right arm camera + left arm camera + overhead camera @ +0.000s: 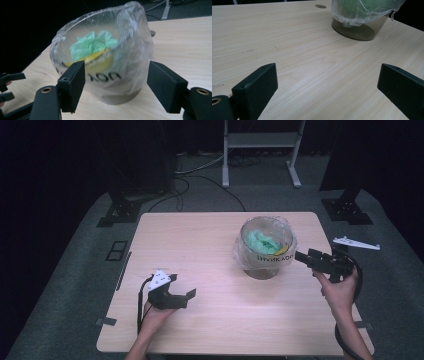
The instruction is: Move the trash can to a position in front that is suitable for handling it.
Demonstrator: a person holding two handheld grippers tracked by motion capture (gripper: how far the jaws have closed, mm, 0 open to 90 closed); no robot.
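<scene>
Right now, a clear bin (264,251) lined with a thin plastic bag (135,50) stands upright on the right half of the wooden table (210,235), toward the far side. Inside it lie crumpled green plastic (93,43) and something yellow (100,61) beneath that, and dark lettering runs across the bag's near face. The right gripper (300,257) is held level just to the right of the bin, pointing left at it, its tips close to the bagged wall; whether they touch it cannot be told from the high view. In the right gripper view its two black jaws stand wide apart, one to each side of the bin's lower half, with nothing clamped between them. The left gripper (187,295) rests low over the near left part of the table, well apart from the bin, pointing right. Its jaws are likewise spread wide, and bare wood shows between them in the left gripper view, with the bin's base far off at the upper right. A white three-cornered plate (159,279) sits on top of that gripper, and a cable trails from the near side of each one toward the person's forearms.
</scene>
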